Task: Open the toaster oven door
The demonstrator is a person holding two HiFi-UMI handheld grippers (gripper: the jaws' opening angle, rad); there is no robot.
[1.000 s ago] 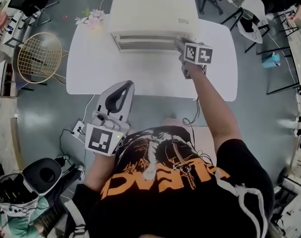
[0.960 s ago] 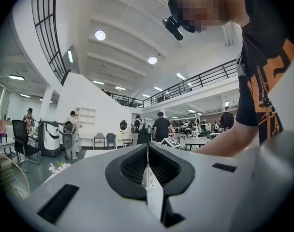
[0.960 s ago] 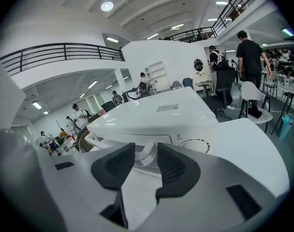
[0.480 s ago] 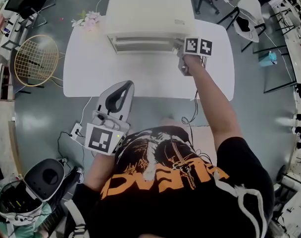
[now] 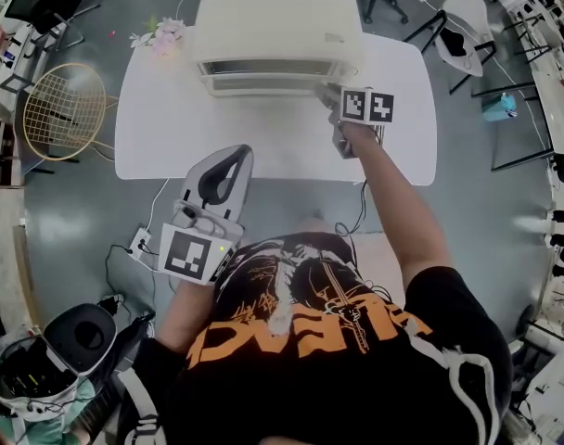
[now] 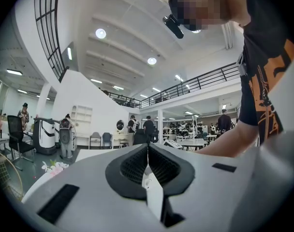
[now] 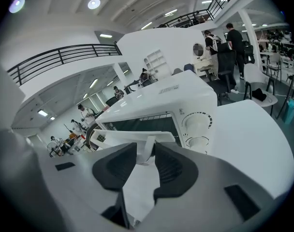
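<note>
Right claw (image 5: 328,94) pinching the right end of the door handle (image 7: 123,135)
The toaster oven (image 5: 280,26) is sitting at the counter's (image 5: 171,128) far edge, its handle running left to right and its door (image 7: 137,122) leaning nearward. The right claw's jaws have just been closing on the handle from the near side. The left claw (image 5: 228,156) is idling pressed together, well back.

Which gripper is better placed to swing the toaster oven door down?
Right. The right gripper is at the toaster oven, its jaws just closing on the door handle. The left gripper, shut, hangs back by the person's torso, far from the oven.
</note>
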